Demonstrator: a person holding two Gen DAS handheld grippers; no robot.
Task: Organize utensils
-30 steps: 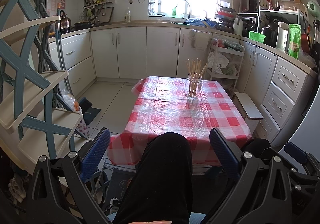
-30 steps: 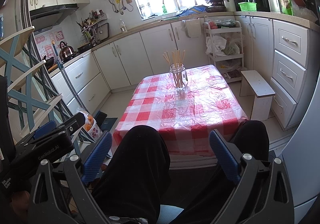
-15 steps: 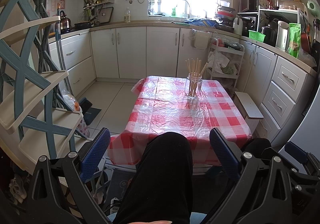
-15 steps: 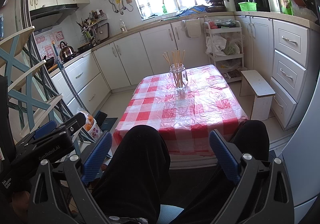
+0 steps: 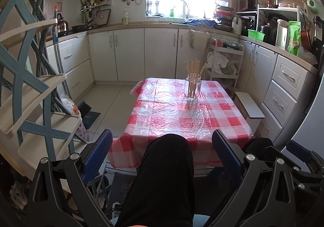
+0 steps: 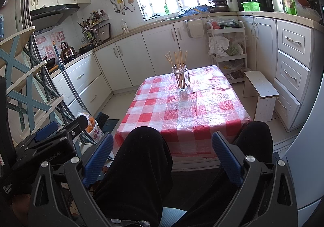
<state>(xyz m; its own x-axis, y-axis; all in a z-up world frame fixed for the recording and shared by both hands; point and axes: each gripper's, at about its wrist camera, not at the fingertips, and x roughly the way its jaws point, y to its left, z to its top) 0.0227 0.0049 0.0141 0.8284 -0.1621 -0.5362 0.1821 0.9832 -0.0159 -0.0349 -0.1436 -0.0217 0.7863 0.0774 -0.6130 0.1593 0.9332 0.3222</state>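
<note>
Resting: I held both tools low over my lap, since nothing on the table called for a reach just then.
Left gripper (image 5: 162, 146): its blue pads stood wide apart with nothing between them; I kept it spread, I judge, so it would be ready for a thin stick if one needed taking.
Right gripper (image 6: 162, 145): likewise spread wide and empty, straddling my knee (image 6: 145, 140) in its own view; the left tool's body showed at the lower left of that view, just beside it.
Jar (image 5: 192, 88): a clear glass one stood upright on the far half of the table (image 5: 158, 117), well apart from both tools; upright, I judge, so the sticks could lean on its rim and not roll off.
Chopsticks (image 5: 193, 69): the bundle stood inside the jar, tips fanned out above the mouth, one leaning off to the right; I saw no loose ones on the cloth.
Cloth: the red-and-white check lay under a crinkled clear plastic sheet, which I judge was there to keep it clean.
Task standing: with every stick I could see already in the jar, I judged the sorting done or nearly so.
Stool (image 6: 261, 87): a small white one sat on the floor beside the table's right edge, out of my way.
</note>
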